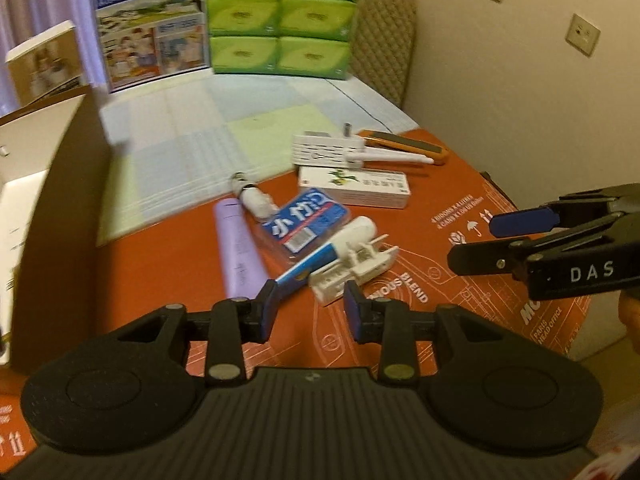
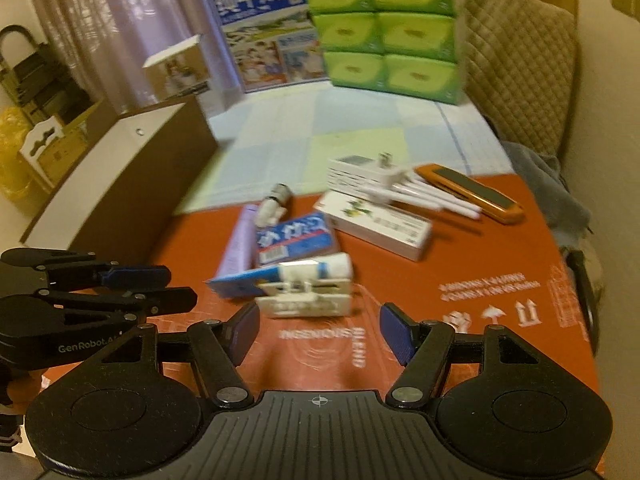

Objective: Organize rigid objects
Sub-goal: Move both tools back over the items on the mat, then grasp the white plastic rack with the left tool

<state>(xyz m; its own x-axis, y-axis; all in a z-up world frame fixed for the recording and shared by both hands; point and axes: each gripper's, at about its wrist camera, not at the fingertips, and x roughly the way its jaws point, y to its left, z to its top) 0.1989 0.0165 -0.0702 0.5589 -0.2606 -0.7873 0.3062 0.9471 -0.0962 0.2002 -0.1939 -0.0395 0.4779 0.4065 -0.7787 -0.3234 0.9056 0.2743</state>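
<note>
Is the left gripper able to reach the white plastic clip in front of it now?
Probably yes: the left gripper is open and empty, and the white plastic clip lies just ahead with nothing between.

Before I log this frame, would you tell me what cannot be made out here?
- Purple tube: label blurred in both views; the blue packet hides its far end.
- White clip: details smeared, right wrist view.
- Brown box: contents hidden by its wall.

Left tool (image 1: 310,310) angled down, jaws parted, nothing between; right tool (image 2: 316,332) likewise, parted wider.
</note>
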